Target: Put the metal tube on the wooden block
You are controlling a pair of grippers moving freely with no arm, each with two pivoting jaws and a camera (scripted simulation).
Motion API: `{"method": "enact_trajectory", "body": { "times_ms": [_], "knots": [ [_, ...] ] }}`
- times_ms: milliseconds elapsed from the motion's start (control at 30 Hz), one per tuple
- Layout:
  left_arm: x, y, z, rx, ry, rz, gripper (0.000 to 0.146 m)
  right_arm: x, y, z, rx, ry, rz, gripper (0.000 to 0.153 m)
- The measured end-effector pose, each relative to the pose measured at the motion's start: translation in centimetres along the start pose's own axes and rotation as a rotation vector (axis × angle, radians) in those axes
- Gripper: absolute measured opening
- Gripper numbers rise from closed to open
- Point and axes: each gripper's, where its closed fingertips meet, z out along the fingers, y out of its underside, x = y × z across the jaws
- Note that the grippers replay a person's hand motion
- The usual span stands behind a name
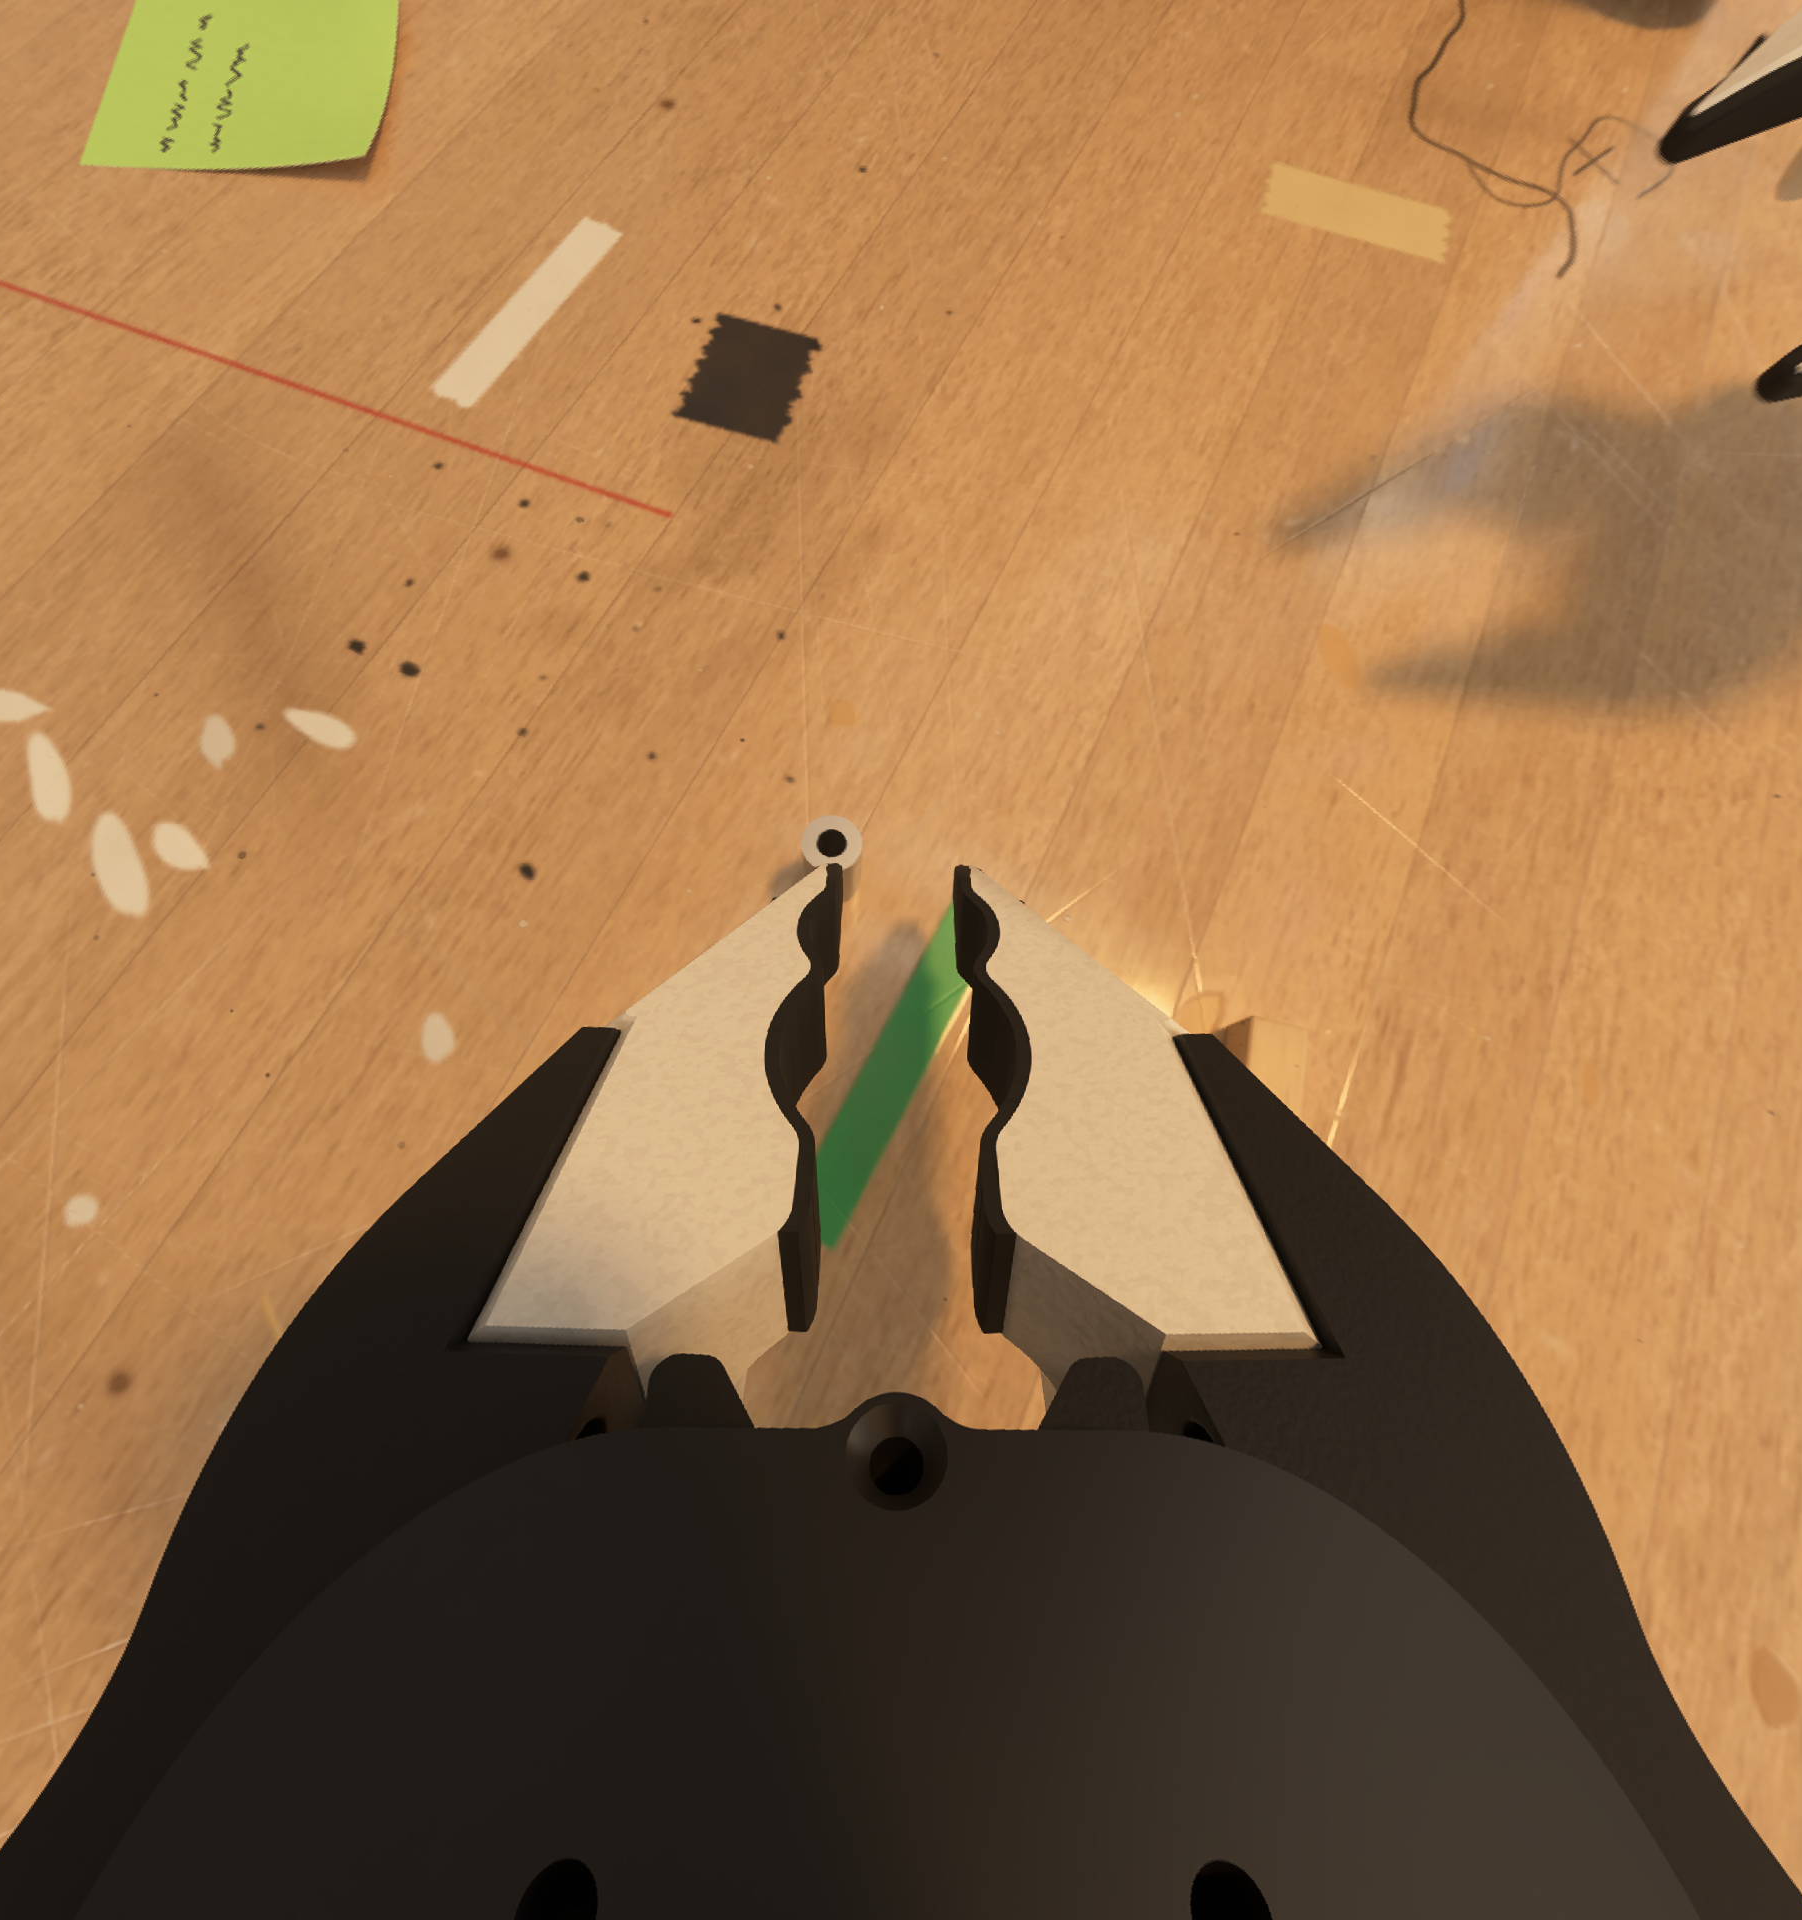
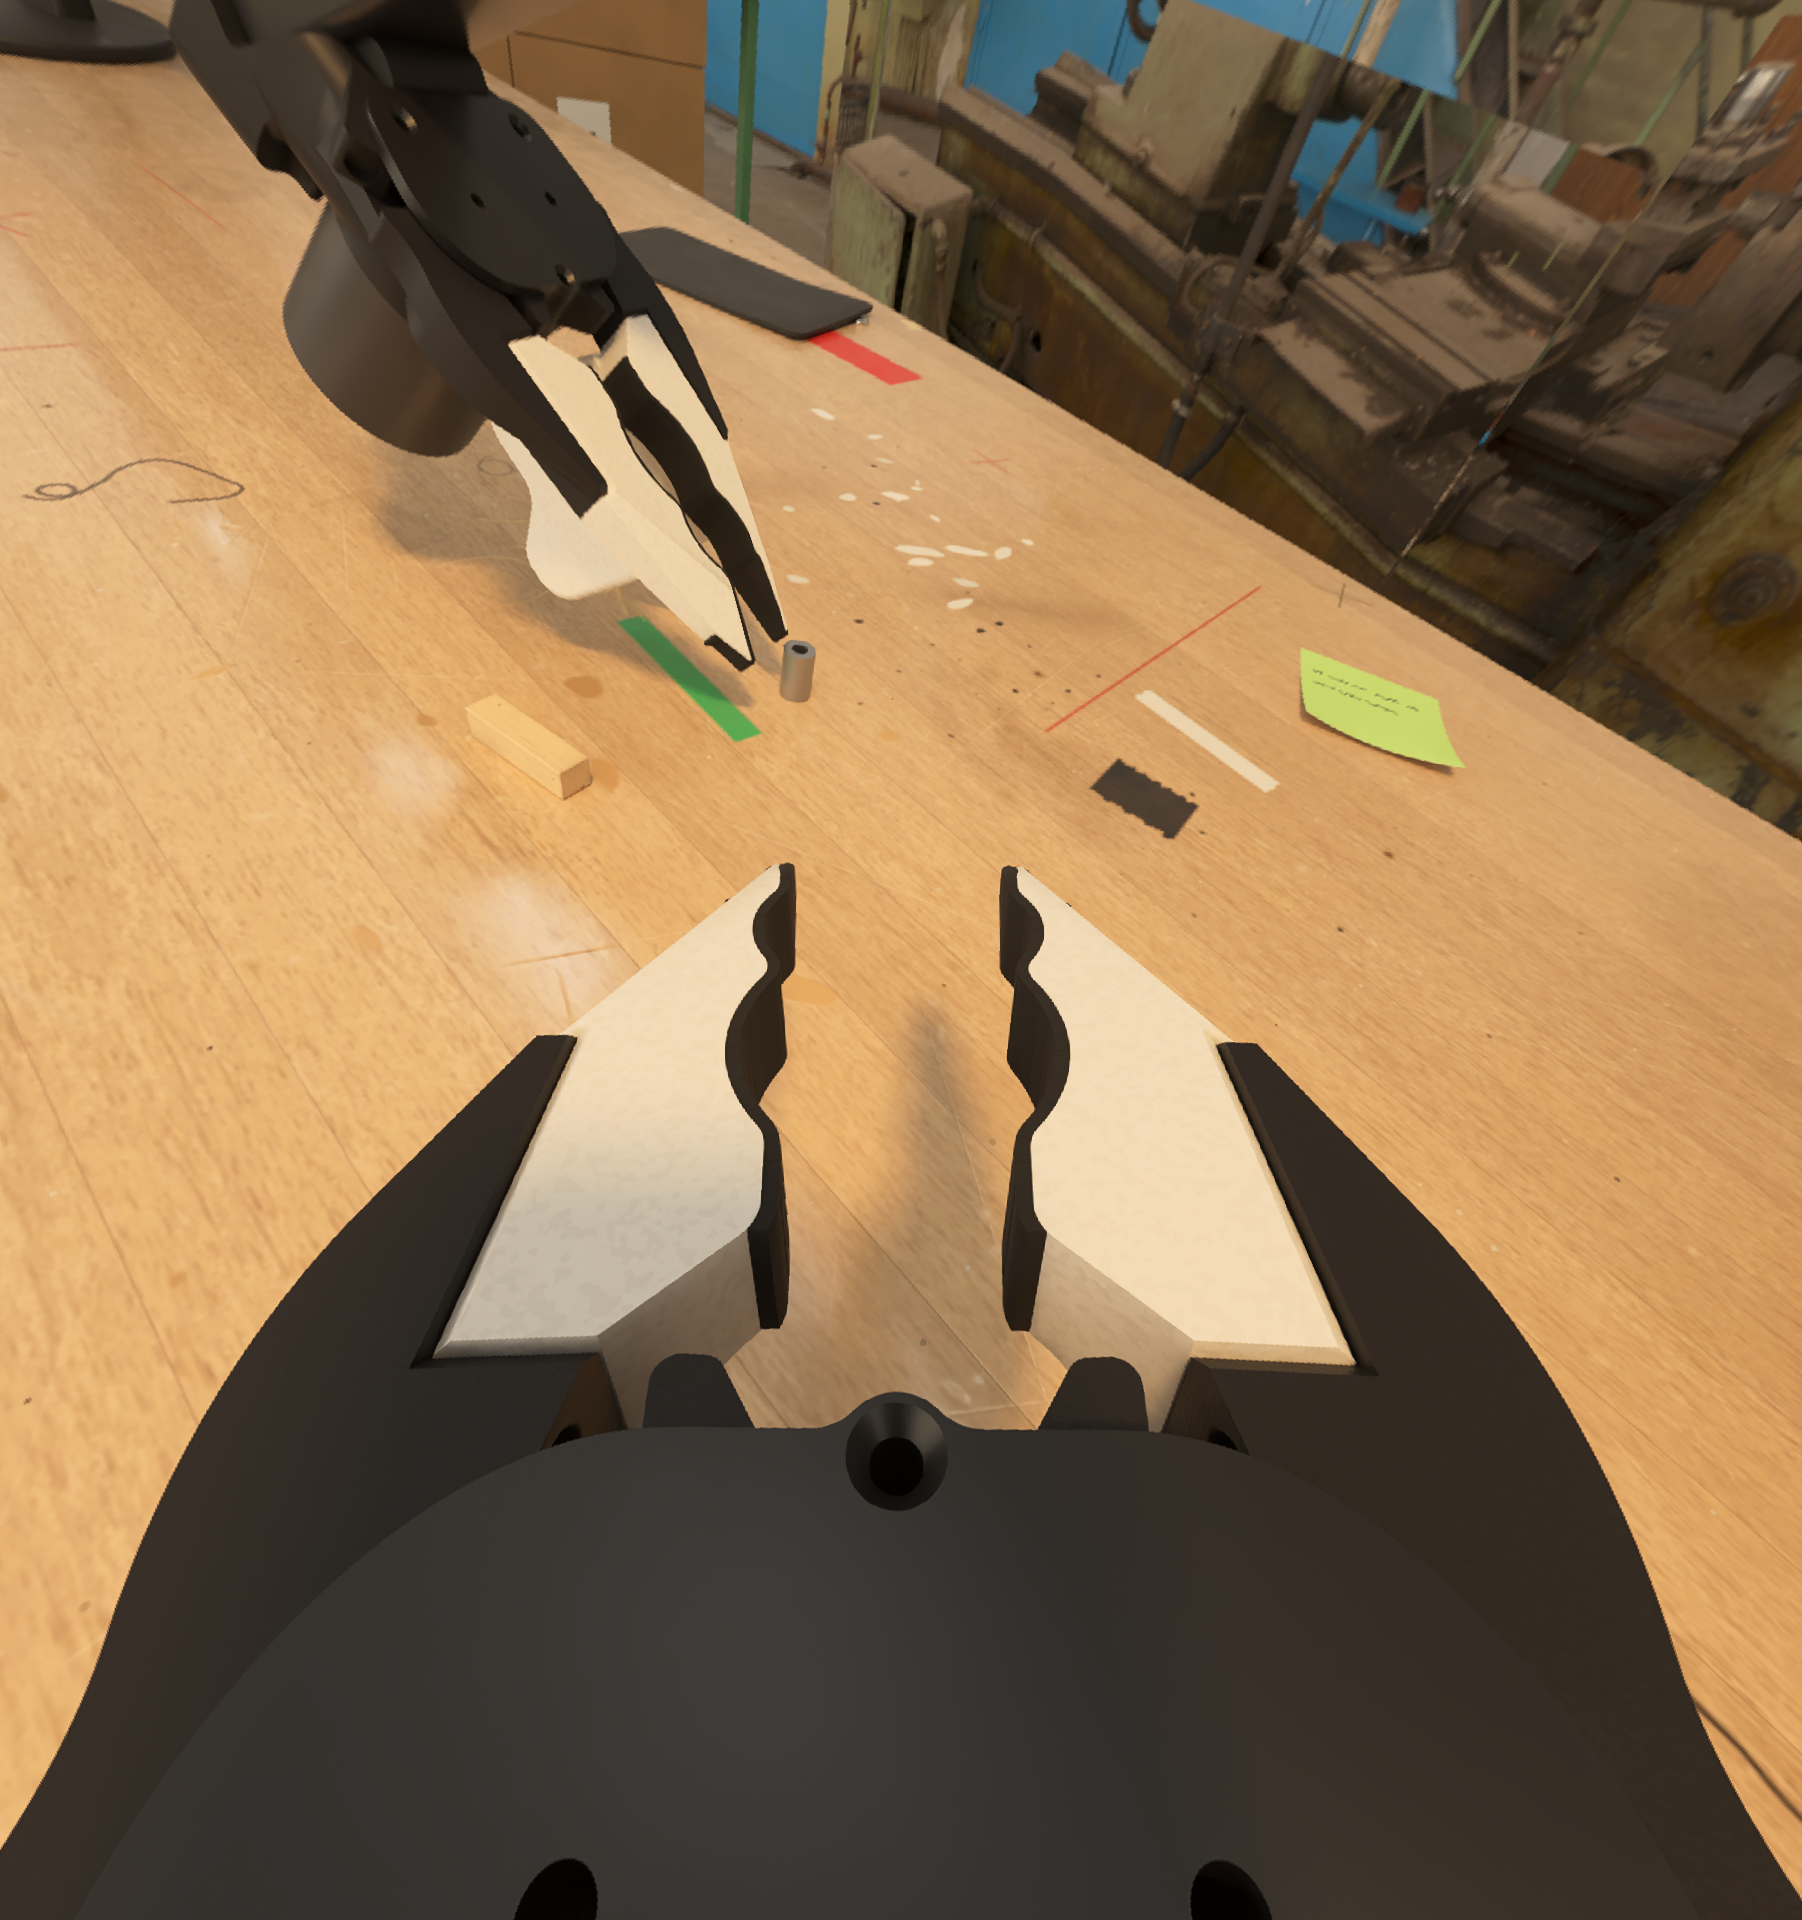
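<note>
Metal tube is standing upright on the worktop, nowhere near where it needs to end up yet, so basically nothing's done. Going left to right from the right wrist view: the wooden block is lying flat on its own, nothing on it, then there's a strip of green tape between it and the tube, and the tube sits just past the far end of that tape. The left gripper is angled down with its tips right beside the tube, fingers parted with a gap between them, and from its own camera the tube's rim pokes out just off the tip of the left-hand finger rather than in the gap, so I'd say it's not lined up for a grab. The right gripper hangs back well apart from all that, fingers spread, holding nothing. Still left: grab, lift, carry over the tape, set it on the block.
</note>
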Motion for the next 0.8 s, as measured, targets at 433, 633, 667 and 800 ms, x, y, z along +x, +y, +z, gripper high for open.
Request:
{"method": "enact_trajectory", "body": {
  "times_ms": [433, 633, 667, 800],
  "knots": [
    [0.3, 0.4, -0.9, 0.028, -0.003, -0.022, 0.035, -0.1, -0.1, -0.1, -0.016, 0.012, -0.028, 0.044],
    [0.3, 1.1, 0.1, -0.029, -0.002, 0.007, 0.044, -0.1, -0.1, -0.1, -0.013, 0.016, -0.039, 0.044],
    [0.2, 1.0, 0.3, -0.032, -0.007, 0.013, 0.044, -0.1, -0.1, -0.1, -0.013, 0.017, -0.041, 0.044],
    [-0.5, 0.4, 0.9, -0.041, -0.034, 0.041, 0.044, -0.2, -0.2, -0.1, -0.010, 0.014, -0.038, 0.044]
  ]
}}
